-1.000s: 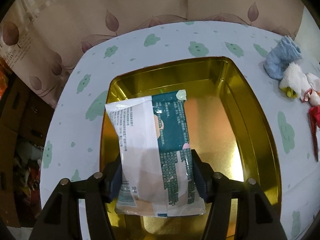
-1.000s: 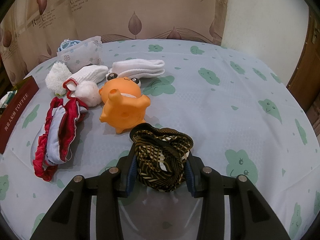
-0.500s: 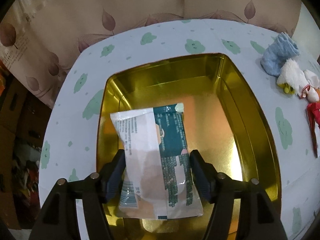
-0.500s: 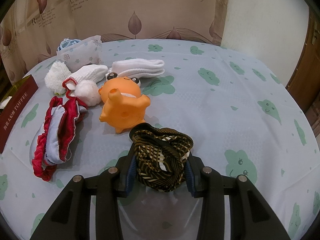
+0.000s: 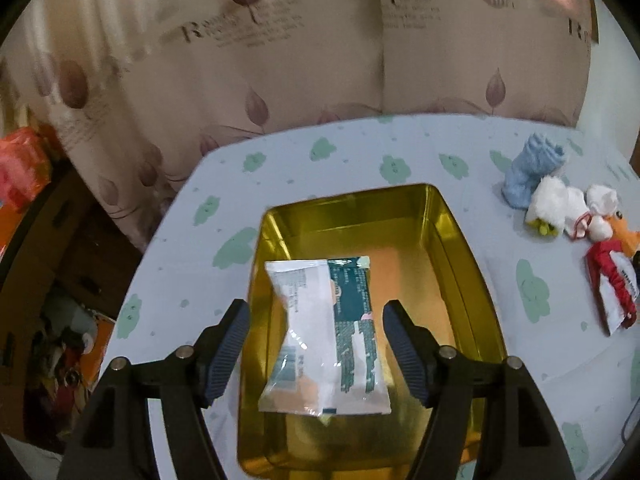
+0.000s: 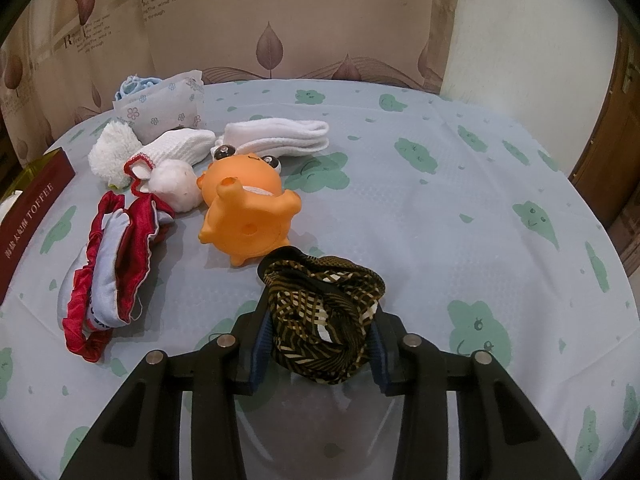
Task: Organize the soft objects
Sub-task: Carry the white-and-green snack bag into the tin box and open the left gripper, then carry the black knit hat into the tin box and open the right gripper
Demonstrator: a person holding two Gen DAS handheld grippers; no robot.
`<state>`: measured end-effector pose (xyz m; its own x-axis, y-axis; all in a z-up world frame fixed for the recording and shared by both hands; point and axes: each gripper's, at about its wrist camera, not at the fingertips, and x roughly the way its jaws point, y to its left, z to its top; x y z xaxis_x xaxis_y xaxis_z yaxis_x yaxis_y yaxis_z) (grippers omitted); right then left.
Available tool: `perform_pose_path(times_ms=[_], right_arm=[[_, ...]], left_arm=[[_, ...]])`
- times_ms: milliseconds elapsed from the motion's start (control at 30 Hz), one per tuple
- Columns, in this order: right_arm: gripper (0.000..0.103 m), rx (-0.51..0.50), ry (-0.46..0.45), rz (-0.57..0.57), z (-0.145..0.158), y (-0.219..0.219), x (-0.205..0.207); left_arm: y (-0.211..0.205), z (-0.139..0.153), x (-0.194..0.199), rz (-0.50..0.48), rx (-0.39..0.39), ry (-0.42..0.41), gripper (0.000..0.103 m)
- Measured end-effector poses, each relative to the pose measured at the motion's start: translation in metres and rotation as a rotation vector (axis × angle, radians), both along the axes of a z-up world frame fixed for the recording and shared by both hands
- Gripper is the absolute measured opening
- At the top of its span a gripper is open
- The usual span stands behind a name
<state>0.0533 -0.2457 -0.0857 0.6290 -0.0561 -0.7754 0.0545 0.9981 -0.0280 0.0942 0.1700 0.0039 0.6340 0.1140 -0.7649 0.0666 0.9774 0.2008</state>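
A white and teal tissue packet (image 5: 326, 336) lies flat in the gold tin (image 5: 452, 240). My left gripper (image 5: 316, 320) is open above it, clear of the packet on both sides. My right gripper (image 6: 318, 332) is shut on a brown patterned cloth (image 6: 324, 320) just above the table. An orange rubber toy (image 6: 246, 208), white socks (image 6: 276, 138), a white fluffy sock (image 6: 116, 152) and a red-trimmed cloth (image 6: 104, 264) lie in front of and to the left of it.
A floral tissue pack (image 6: 160, 108) and a blue sock (image 6: 134, 84) lie at the back left. A dark red toffee lid (image 6: 28, 216) sits at the left edge. A curtain hangs behind the round table. The blue sock (image 5: 532, 168) also shows right of the tin.
My left gripper opened, let go of the tissue packet into the tin, and drew up and back. My right gripper has not moved.
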Motion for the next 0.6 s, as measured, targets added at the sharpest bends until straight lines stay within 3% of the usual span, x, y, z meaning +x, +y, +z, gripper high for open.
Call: perform_pose_path(times_ms=[300,600], right_arm=[[0.029,-0.018,0.003,-0.021,0.011,-0.010,-0.003],[0.029,-0.026,-0.060,-0.005,0.060,-0.015,-0.010]], left_arm=[[0.032,0.015,-0.034,0.136,-0.038,-0.109,0.071],[0.061,0.013,-0.051,0.207,-0.051,-0.166,0.071]])
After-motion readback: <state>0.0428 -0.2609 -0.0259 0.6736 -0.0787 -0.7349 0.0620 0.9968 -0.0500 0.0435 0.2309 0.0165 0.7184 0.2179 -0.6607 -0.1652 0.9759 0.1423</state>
